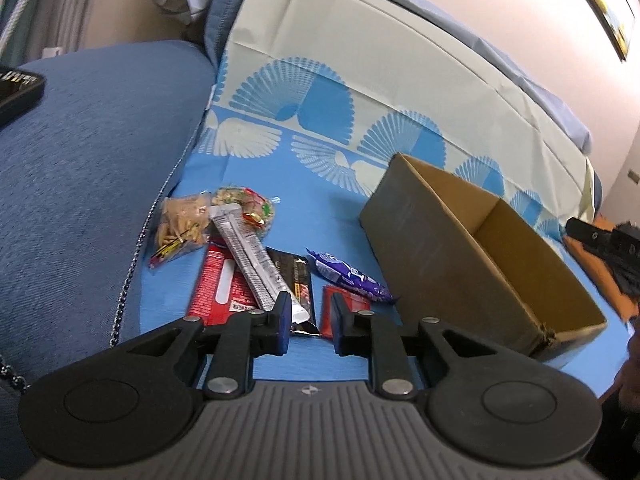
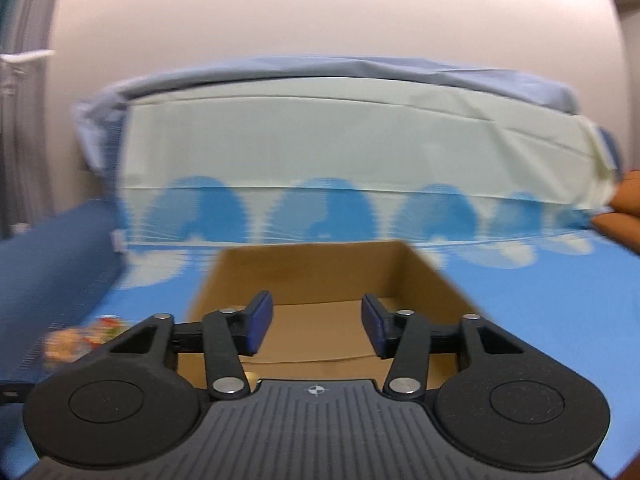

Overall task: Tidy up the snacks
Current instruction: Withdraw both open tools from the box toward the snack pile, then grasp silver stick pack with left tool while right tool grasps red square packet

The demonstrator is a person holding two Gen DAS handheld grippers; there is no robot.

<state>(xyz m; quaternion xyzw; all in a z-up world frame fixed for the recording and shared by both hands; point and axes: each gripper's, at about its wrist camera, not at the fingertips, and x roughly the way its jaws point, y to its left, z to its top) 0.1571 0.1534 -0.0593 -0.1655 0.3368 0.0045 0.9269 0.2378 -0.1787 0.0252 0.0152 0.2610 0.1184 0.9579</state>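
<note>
I am hovering my left gripper [image 1: 309, 322], jaws slightly apart and empty, just short of the snack pile [image 1: 256, 256] whose silver bar [image 1: 254, 260] runs away leftward, while my right gripper [image 2: 317, 328], parted and seemingly empty, hangs over the cardboard box [image 2: 320, 320].

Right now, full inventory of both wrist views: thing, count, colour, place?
cardboard box: 1, brown, open, on cloth, right of snacks
clear snack bags: 2, tan and mixed colours, far left
silver stick pack: 1, lying over red packet
red packets: 2, near edge
black packet: 1, middle
purple bar: 1, beside box
blue patterned cloth: 1, under everything
left gripper: jaws apart, nothing between
right gripper: jaws apart, over box, empty
</note>
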